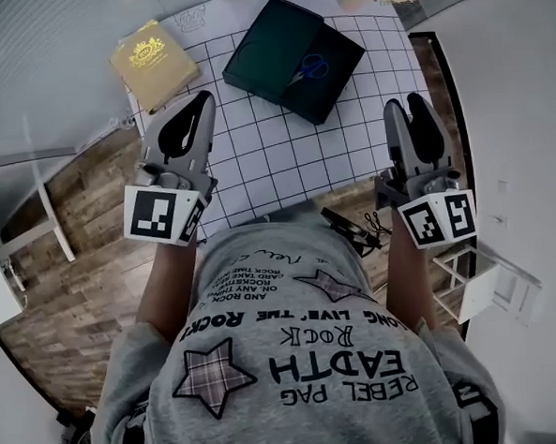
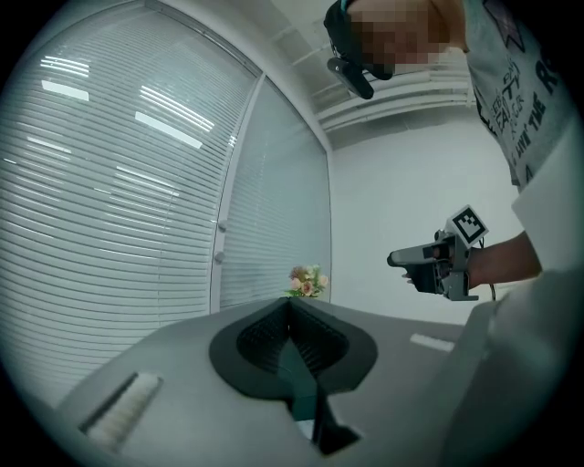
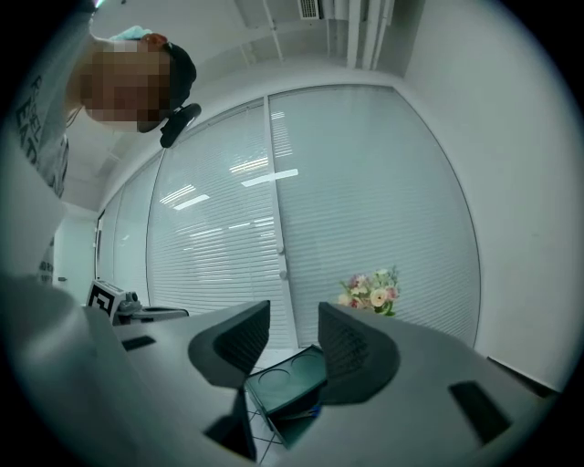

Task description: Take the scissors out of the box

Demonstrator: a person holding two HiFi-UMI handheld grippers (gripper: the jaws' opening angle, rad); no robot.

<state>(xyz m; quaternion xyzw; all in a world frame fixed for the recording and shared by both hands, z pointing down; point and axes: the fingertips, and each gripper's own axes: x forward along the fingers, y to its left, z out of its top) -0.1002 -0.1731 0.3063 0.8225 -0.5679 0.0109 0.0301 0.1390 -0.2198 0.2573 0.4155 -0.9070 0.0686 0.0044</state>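
The person stood at the near edge of the counter [image 1: 284, 160] with both tools raised in front of the chest, well short of the work. The left tool [image 1: 200, 103] had its 2 jaws pressed together with nothing between them. The right tool [image 1: 407, 105] had its jaws a little apart, also empty. The dark green box [image 1: 267, 43] lay open at the far side of the counter, and the blue-handled scissors [image 1: 310, 69] lay flat inside it, untouched.

From where I stood, the reach had not begun. The scissors looked thin and low in the box, so jaws coming down flat might skate off the handles or catch the box wall. With nothing steadying it, the box could slide or lift along with the scissors.
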